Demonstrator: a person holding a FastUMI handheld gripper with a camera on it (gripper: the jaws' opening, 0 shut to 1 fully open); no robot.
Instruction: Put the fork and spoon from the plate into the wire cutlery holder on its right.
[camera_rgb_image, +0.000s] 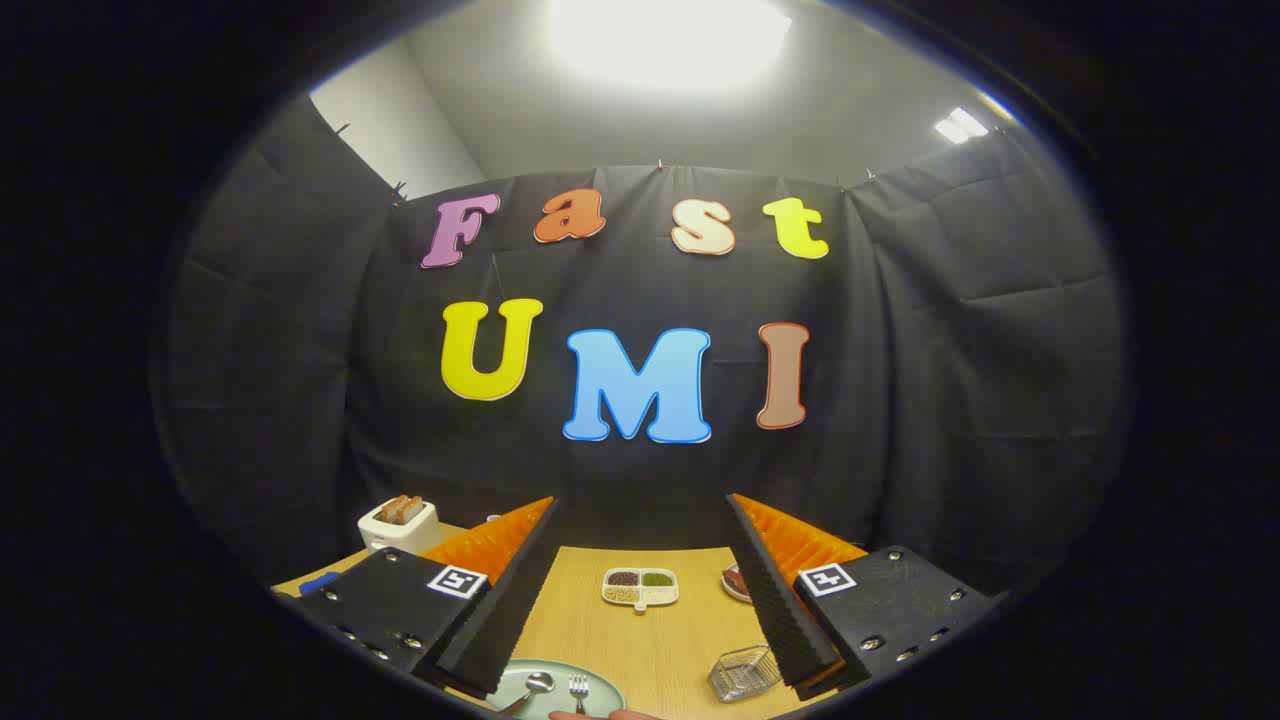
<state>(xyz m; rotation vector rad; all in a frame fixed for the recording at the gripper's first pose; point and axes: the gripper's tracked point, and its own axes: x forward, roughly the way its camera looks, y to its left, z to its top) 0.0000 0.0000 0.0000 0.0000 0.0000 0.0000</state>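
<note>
The claw is hanging wide open and empty above the desk, likely lining up on the plate holding spoon and fork, wire cutlery holder waiting lower right.

The gripper has ridged fingers on screw-studded black blocks bearing square coded markers.

1 plate, 1 spoon, 1 fork, 1 wire holder, 1 toaster, 1 divided dish
</note>
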